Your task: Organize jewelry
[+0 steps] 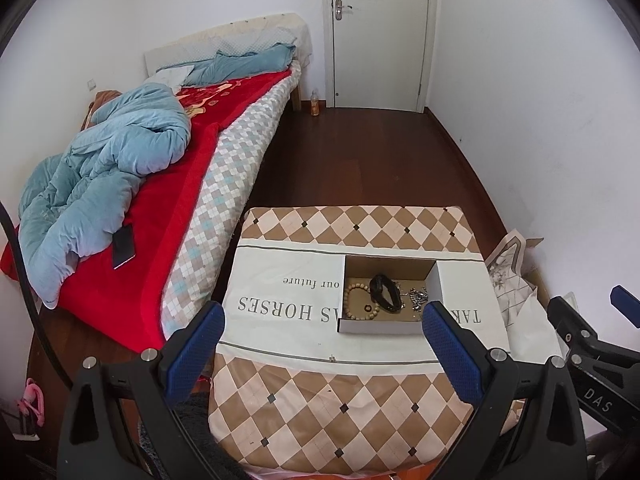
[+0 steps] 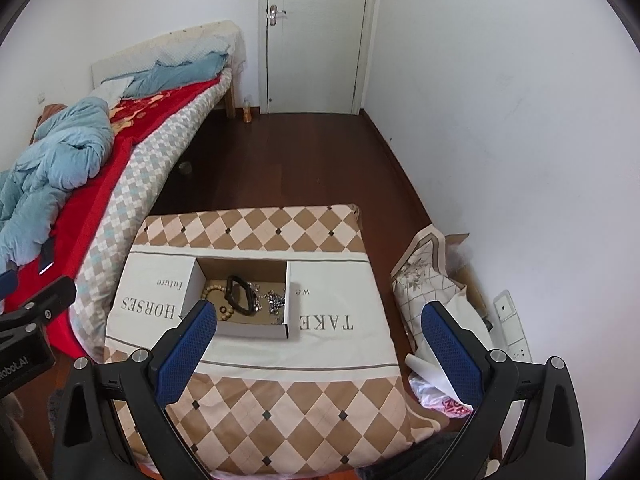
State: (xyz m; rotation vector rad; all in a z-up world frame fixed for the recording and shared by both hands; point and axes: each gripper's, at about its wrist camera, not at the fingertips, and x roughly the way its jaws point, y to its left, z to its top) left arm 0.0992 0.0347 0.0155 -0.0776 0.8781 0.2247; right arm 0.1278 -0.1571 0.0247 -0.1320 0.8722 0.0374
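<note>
Cardboard box (image 1: 442, 285), wooden beads (image 1: 354, 299), black band (image 1: 385, 297), chain (image 1: 418, 296)

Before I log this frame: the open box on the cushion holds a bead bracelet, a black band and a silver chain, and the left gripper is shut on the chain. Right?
Not quite. In the left wrist view the left gripper is open, holding nothing. The box on the cushion does hold the bead bracelet, black band and chain.
</note>
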